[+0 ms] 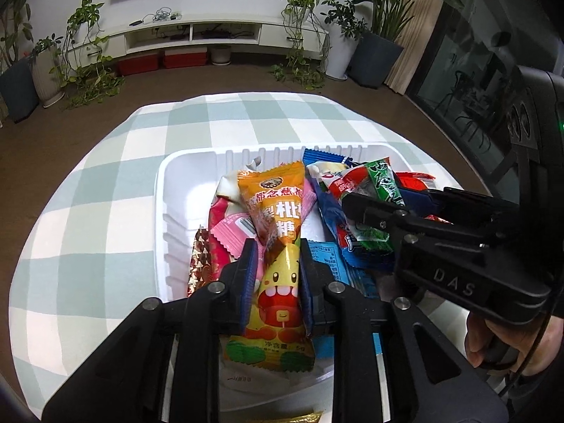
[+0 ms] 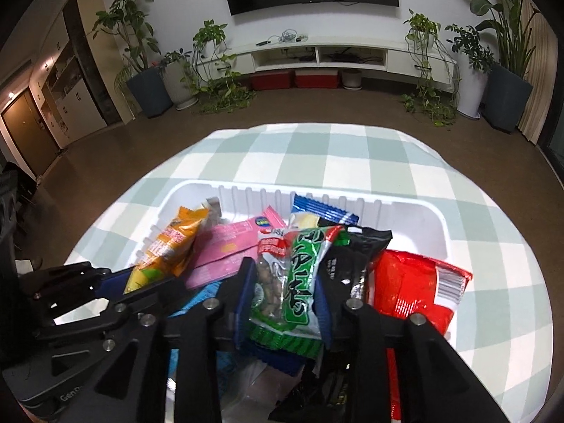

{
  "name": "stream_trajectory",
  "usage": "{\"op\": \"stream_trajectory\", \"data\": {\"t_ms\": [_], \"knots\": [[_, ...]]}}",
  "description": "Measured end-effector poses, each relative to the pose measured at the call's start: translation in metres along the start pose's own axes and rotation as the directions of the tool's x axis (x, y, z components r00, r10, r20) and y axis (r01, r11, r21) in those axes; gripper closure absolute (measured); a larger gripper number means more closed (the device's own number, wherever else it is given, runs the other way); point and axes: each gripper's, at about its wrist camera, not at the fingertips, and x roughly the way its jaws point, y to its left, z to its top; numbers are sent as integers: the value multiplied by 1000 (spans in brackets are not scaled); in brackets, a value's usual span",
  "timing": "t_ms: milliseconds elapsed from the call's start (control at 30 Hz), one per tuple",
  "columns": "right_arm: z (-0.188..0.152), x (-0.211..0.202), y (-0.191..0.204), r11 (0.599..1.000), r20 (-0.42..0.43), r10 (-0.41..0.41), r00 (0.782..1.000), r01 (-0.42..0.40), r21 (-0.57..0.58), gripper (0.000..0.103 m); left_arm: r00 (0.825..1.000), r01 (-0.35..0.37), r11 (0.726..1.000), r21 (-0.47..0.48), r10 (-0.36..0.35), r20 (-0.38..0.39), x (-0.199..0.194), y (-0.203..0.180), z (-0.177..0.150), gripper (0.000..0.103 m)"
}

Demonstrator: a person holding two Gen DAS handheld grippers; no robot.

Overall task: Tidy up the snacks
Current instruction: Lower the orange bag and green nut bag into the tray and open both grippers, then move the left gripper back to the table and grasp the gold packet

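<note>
A white tray (image 1: 183, 176) on a checked tablecloth holds several snack packets. My left gripper (image 1: 276, 264) is shut on an orange and yellow candy packet (image 1: 278, 246) over the tray's near side. My right gripper (image 2: 283, 282) is shut on a green and white nut packet (image 2: 292, 282) above the tray's middle. In the left wrist view the right gripper (image 1: 370, 222) comes in from the right with that green packet (image 1: 380, 183). In the right wrist view the left gripper (image 2: 116, 282) shows at the left with the orange packet (image 2: 169, 246).
Pink packets (image 2: 229, 246), a blue packet (image 2: 320, 211), a black packet (image 2: 352, 257) and a red bag (image 2: 416, 282) lie in the tray (image 2: 416, 218). The checked cloth (image 1: 105, 183) surrounds it. The table edge drops to a brown floor; plants and a TV cabinet stand far behind.
</note>
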Motion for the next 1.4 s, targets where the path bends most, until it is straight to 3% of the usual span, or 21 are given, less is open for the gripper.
{"op": "stream_trajectory", "data": {"t_ms": [267,333,400,600,733,800,1400], "knots": [[-1,0,2,1000,4,-4,1000,4,-12,64,1000,-14,1000,13,14,3,-3,-3,-1,79],[-1,-2,3,1000,8,-1,1000,1,-14,61,1000,-21,1000,11,21,6,-4,-2,0,74],[-1,-4,4,1000,9,-1,1000,1,-17,58,1000,-28,1000,8,28,12,-6,-1,0,57],[-3,-10,3,1000,20,-5,1000,6,-16,57,999,-45,999,6,45,15,-10,1,-2,46],[-4,-17,4,1000,36,-10,999,11,-24,54,999,-50,999,5,49,19,-15,1,-4,45],[-5,-23,5,999,54,-22,998,24,-25,47,998,-51,999,2,51,26,-21,1,-5,45],[-37,-81,-3,999,120,-1,993,-3,32,35,995,-65,997,-36,68,78,-82,4,-40,38]]}}
